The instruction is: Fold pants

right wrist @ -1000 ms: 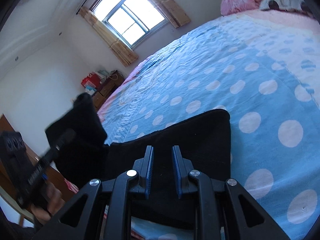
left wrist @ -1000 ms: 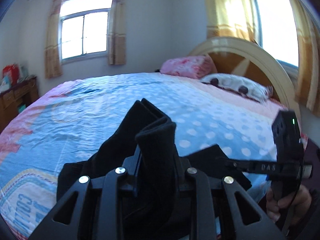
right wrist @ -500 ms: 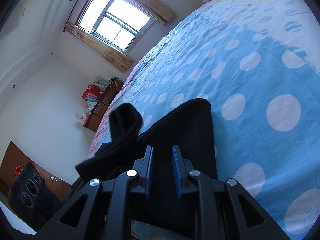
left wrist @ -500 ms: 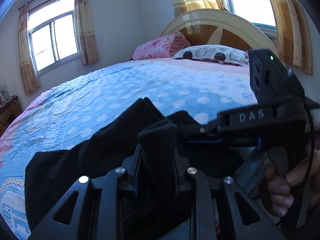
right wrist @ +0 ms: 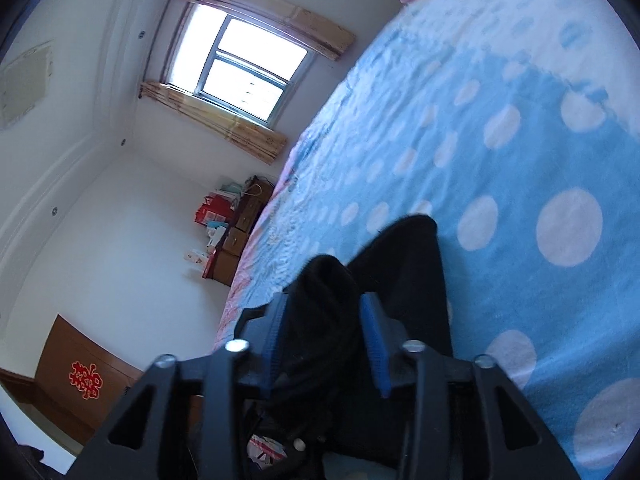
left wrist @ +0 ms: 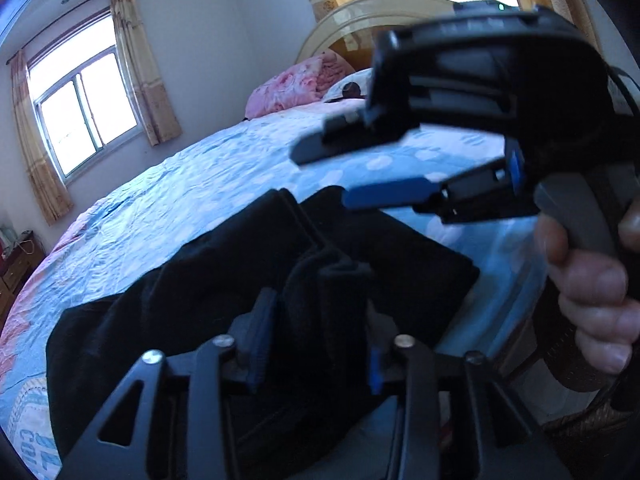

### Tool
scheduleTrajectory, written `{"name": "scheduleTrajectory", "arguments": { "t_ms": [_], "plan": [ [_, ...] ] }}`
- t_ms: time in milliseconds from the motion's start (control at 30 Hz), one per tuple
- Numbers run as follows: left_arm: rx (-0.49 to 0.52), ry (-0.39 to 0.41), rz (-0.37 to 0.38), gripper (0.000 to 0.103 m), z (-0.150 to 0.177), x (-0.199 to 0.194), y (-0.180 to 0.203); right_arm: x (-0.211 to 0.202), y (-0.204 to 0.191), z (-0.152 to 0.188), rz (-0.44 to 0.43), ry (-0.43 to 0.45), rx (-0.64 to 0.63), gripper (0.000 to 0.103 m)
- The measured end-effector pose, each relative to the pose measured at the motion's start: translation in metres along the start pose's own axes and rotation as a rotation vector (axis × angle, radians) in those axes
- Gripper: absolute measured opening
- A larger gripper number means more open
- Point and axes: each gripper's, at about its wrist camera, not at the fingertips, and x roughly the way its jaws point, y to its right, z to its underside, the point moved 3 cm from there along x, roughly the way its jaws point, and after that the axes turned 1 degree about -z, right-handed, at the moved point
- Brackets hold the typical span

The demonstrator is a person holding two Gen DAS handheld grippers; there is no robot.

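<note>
The black pants lie in a folded heap near the bed's front edge. My left gripper is low over them and its jaws are opening. A bunched fold stands loose between the blue pads without being pinched. My right gripper, held in a hand, hovers just above the pants' right part. Its jaws are opening too, and bed cover shows between them. In the right wrist view a black fold rises between the right gripper's pads, and the pants stretch beyond it.
The bed cover is blue with white dots. A pink pillow and a rounded headboard are at the far end. A dresser with boxes stands by the far wall under a window.
Both grippers' jaws have spread apart and let the black fabric go slack. The left gripper has sunk toward the bed, and the right gripper now looms close above the pants.
</note>
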Motion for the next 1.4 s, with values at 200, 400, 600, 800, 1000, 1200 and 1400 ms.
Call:
{"name": "scheduleTrajectory", "arguments": {
  "t_ms": [200, 400, 600, 800, 1000, 1200, 1400],
  "plan": [
    [-0.032, 0.021, 0.022, 0.070, -0.007, -0.030, -0.019, -0.007, -0.016, -0.004, -0.009, 0.022, -0.067, 0.050],
    [-0.226, 0.118, -0.096, 0.093, -0.014, -0.076, -0.091, 0.002, -0.006, -0.002, 0.003, -0.030, -0.045, 0.050],
    [-0.310, 0.092, -0.205, 0.093, 0.003, -0.091, -0.131, 0.010, 0.004, 0.006, 0.070, -0.063, -0.020, 0.050],
    [-0.439, -0.027, -0.245, 0.093, 0.034, -0.068, -0.173, 0.025, 0.000, 0.014, 0.152, -0.100, -0.153, 0.050],
    [-0.535, -0.049, -0.251, 0.093, 0.044, -0.068, -0.190, 0.044, -0.023, 0.029, 0.234, -0.131, -0.358, 0.052],
    [-0.573, -0.044, -0.252, 0.093, 0.048, -0.072, -0.201, 0.041, -0.022, 0.031, 0.162, -0.155, -0.338, 0.050],
    [-0.601, -0.055, -0.252, 0.093, 0.053, -0.070, -0.207, 0.045, -0.020, 0.033, 0.191, -0.163, -0.374, 0.051]
  ]
}}
